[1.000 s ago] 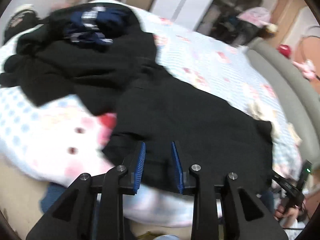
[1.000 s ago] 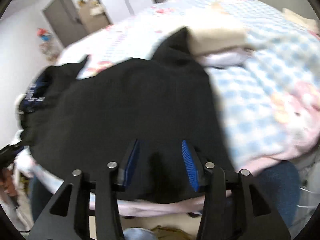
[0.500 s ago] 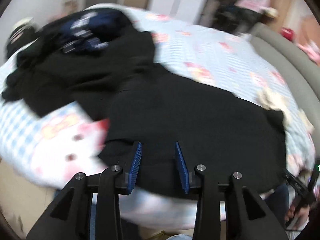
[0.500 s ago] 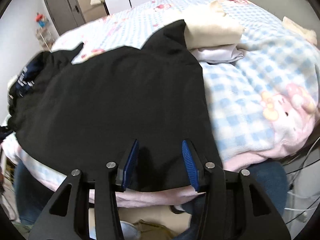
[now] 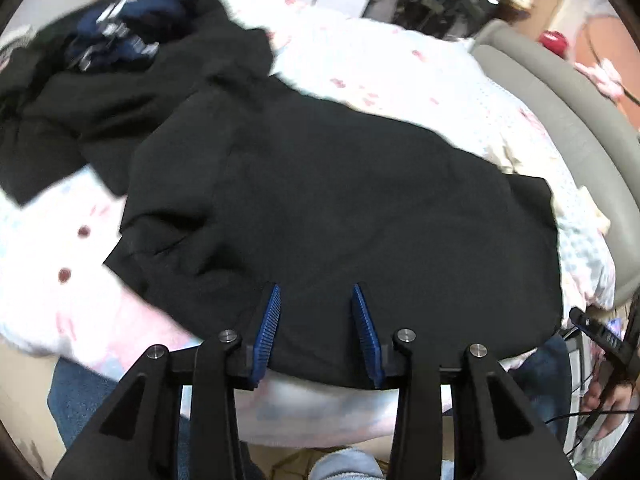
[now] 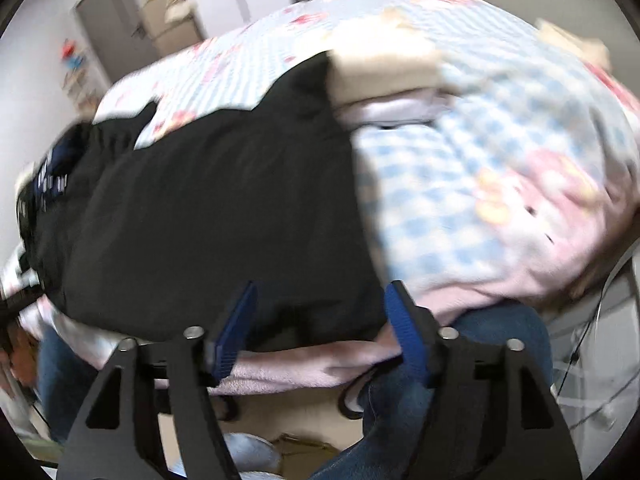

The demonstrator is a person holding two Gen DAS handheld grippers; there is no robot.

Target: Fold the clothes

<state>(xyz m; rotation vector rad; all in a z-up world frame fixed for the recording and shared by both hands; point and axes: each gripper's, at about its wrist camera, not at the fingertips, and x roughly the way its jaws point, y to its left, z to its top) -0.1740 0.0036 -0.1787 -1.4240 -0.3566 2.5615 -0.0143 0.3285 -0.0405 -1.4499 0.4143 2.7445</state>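
On the far left of the bed (image 5: pixel 400 80), a heap of dark clothes (image 5: pixel 100 72) with a navy striped piece on top sits against the black garment (image 5: pixel 340 200), probably parked there out of your working space. The black garment itself lies spread nearly flat across the checked quilt, its near hem hanging at the bed's edge, where you can reach it without leaning. Your left gripper (image 5: pixel 316 320) hovers over that hem with its jaws spread, gripping nothing. Your right gripper (image 6: pixel 320 320) is also spread wide, near the hem's right corner. Further right, a folded cream and white stack (image 6: pixel 384 72) touches the garment's far corner, likely set aside as finished.
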